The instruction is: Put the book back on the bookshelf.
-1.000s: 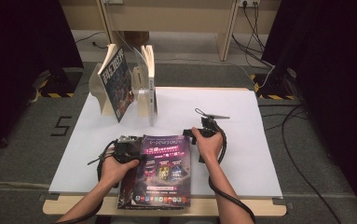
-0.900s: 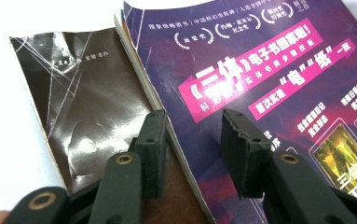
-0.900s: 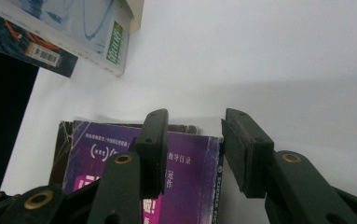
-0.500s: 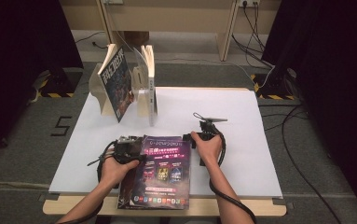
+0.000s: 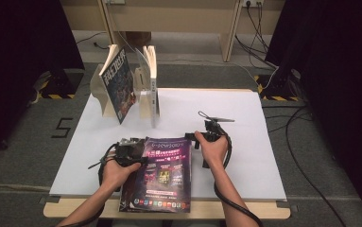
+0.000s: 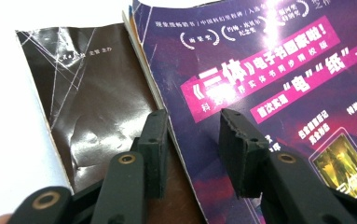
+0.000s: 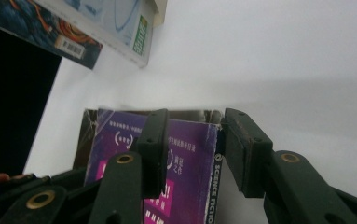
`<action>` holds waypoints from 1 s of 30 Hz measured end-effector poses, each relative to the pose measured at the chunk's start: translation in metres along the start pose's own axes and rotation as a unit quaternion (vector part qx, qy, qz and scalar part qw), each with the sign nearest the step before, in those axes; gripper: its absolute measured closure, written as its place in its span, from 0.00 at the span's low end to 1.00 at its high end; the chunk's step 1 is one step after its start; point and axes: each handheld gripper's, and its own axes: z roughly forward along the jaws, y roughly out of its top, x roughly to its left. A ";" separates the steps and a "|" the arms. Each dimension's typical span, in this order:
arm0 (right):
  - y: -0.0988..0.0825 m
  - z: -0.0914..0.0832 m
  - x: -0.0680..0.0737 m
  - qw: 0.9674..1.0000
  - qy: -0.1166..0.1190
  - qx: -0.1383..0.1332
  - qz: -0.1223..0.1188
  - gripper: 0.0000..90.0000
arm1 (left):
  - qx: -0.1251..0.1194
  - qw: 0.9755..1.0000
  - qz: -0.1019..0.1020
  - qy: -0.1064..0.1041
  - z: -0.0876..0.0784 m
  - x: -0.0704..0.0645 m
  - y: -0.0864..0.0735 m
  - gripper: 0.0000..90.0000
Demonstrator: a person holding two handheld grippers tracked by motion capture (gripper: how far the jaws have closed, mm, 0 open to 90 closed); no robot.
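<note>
**Two grippers working the purple magazine at the near edge of the table**

A white table top [image 5: 245,142] is standing in a dim room with grey flooring and black curtains on both sides. Nearest the person, a purple magazine [image 5: 164,175] is lying flat, its bottom edge reaching the table's front edge, its cover partly lifted off a dark brown page [image 6: 87,107] beneath. The left gripper [image 5: 130,150] is sitting at the magazine's upper left corner; its jaws are standing apart, one on either side of the cover's loose edge, and have just been closing, with no pad visibly pressing yet. The right gripper [image 5: 202,138] is working at the upper right corner, by the spine, its jaws also apart and just been narrowing, straddling the corner without a clear pinch.

To do this well, I judge each pair of jaws should be sliding further over its edge before closing, so the thin cover is not buckling or tearing.

Farther back, other magazines [image 5: 119,85] are standing upright in a pale holder [image 5: 145,101], well apart from the hands
</note>
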 end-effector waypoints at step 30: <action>-0.015 -0.004 0.002 0.997 0.001 0.075 -0.013 0.83 | 0.001 1.000 0.011 0.005 0.000 -0.002 0.000 0.71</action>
